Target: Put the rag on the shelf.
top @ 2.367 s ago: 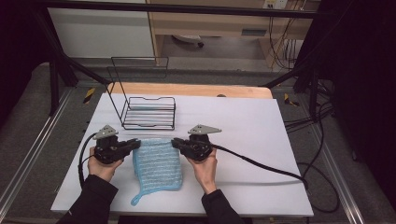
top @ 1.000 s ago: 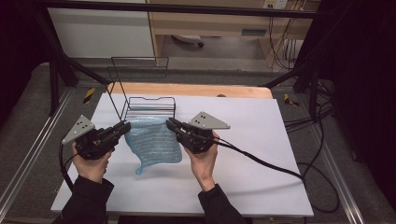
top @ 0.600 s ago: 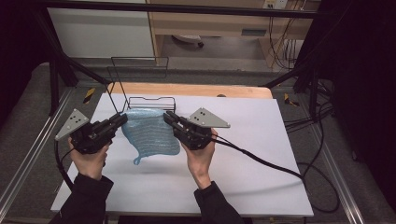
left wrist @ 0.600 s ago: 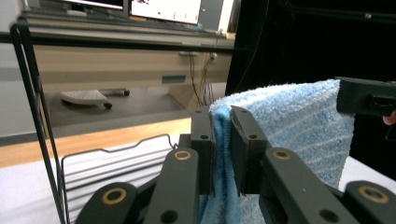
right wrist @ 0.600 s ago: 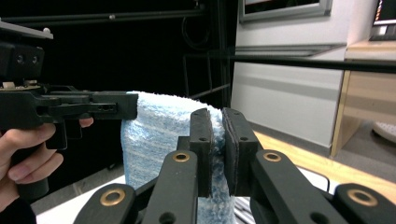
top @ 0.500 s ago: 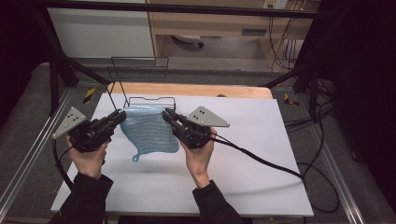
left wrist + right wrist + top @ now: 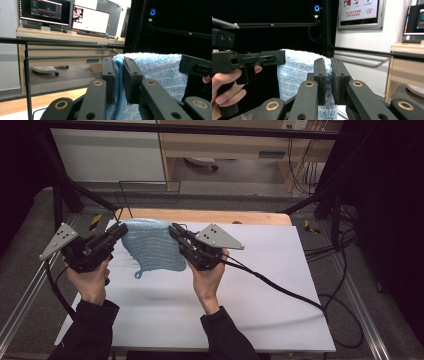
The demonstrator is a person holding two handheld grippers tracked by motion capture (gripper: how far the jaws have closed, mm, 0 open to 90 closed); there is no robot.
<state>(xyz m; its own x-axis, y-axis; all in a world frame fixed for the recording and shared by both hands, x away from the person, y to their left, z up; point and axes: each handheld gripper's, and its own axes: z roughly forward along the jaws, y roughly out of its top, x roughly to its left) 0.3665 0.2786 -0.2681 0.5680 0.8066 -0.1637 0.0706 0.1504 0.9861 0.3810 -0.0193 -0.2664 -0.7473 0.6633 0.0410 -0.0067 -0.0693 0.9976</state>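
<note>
A light blue striped towel (image 7: 152,245) hangs stretched between my two grippers above the white table (image 7: 260,295), its hanging loop dangling at the lower left. My left gripper (image 7: 120,230) is shut on the towel's left top corner; in the left gripper view the cloth (image 7: 155,75) is pinched between the jaws of that gripper (image 7: 119,75). My right gripper (image 7: 174,230) is shut on the right top corner, and the right gripper view shows the towel (image 7: 297,72) clamped by its own gripper (image 7: 328,77). The towel hides the wire rack's base.
A black wire rack (image 7: 145,195) stands at the table's back left, behind the towel. A wooden board (image 7: 235,217) runs along the far edge. Cables (image 7: 280,290) trail from the right gripper across the table. Desks with monitors (image 7: 65,15) lie beyond.
Both grippers have risen and moved toward the far side with the towel, which was lifted off the table and now hangs in front of the wire rack.
</note>
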